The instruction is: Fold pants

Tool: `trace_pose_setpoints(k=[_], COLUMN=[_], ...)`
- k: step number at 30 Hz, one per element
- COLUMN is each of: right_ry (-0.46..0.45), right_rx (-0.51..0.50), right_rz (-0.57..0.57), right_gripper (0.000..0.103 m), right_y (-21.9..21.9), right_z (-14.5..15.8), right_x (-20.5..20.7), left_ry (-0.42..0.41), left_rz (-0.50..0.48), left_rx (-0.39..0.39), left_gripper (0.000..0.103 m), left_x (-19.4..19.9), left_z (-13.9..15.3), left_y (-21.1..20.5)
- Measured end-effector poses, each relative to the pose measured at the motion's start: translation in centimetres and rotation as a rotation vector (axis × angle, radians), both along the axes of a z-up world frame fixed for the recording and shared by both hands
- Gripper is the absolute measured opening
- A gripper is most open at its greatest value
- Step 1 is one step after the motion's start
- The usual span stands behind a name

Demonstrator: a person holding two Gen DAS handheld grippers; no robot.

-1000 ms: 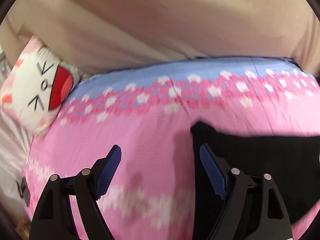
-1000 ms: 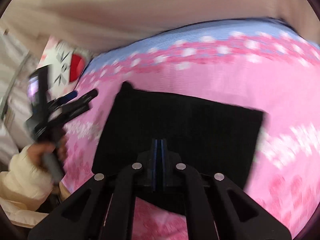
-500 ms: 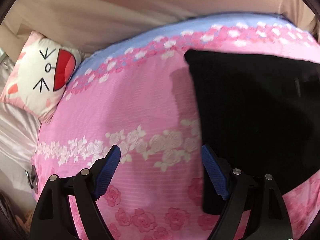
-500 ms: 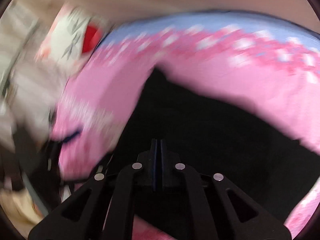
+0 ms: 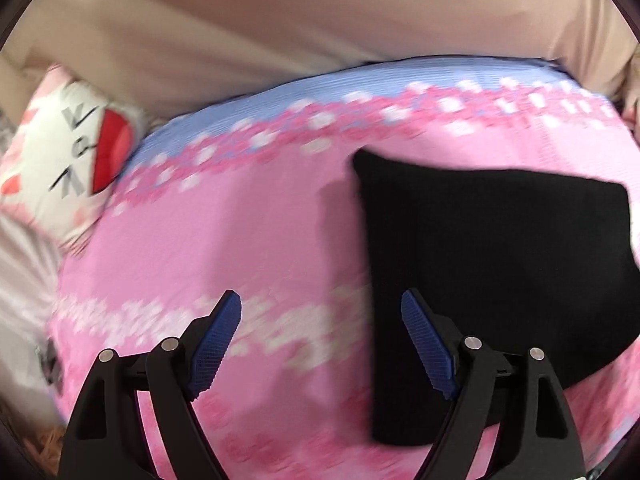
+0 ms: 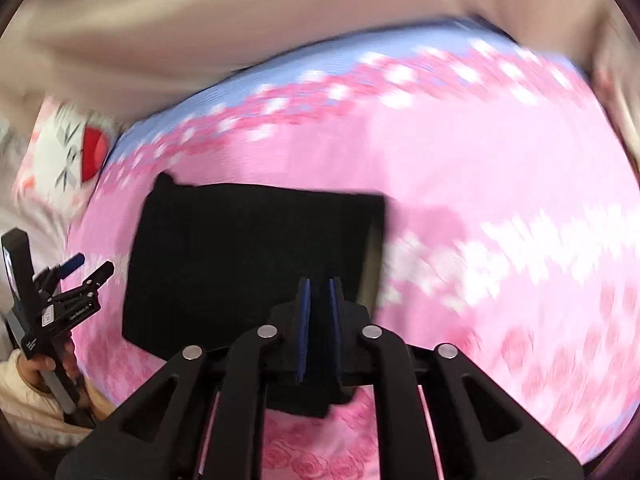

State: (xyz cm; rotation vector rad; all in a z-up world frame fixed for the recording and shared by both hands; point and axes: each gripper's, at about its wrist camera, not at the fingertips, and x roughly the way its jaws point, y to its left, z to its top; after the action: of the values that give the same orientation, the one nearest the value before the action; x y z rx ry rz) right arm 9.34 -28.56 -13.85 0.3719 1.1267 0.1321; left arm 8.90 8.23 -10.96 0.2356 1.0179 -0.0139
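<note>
The black pants (image 5: 492,280) lie folded into a flat rectangle on the pink flowered bedspread (image 5: 240,240); they also show in the right wrist view (image 6: 248,256). My left gripper (image 5: 320,312) is open and empty, raised over the bedspread just left of the pants. My right gripper (image 6: 318,288) hangs above the pants' near right part with its blue pads a narrow gap apart and nothing between them. The left gripper (image 6: 86,268) shows at the far left of the right wrist view, held in a hand.
A white cat-face pillow (image 5: 68,160) lies at the bed's far left corner, also in the right wrist view (image 6: 68,160). A beige curtain (image 5: 320,32) hangs behind the bed. Pale sheets (image 5: 20,280) lie at the left edge.
The right gripper's pads have parted slightly from fully shut. Both grippers have pulled back from the pants, which lie flat; the left stays open.
</note>
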Motion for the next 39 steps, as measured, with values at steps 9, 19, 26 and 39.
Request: trace_pose_setpoints(k=[9,19,26,39], right_ry=[0.009,0.005,0.04,-0.053], right_rx=[0.08,-0.003,0.012,-0.041], right_rz=[0.027,-0.073,-0.012,0.307], right_gripper=[0.02,0.0,0.029,0.029], right_y=[1.8,-3.4,-2.9,3.6], right_z=[-3.1,-2.4,-3.7,-1.6], right_x=[4.4,4.9,2.8,1.3], left_ry=[0.0,-0.055,-0.031,-0.006], left_rz=[-0.02,0.012,0.022,0.017], left_rx=[0.173,0.285,0.225,0.226], left_gripper=[0.089,0.098,0.098,0.098], left_x=[3.2,3.4,3.2,1.3], left_z=[-3.5,-4.4,-3.9,-4.0], left_y=[-5.0,-6.3,-5.3,-5.7])
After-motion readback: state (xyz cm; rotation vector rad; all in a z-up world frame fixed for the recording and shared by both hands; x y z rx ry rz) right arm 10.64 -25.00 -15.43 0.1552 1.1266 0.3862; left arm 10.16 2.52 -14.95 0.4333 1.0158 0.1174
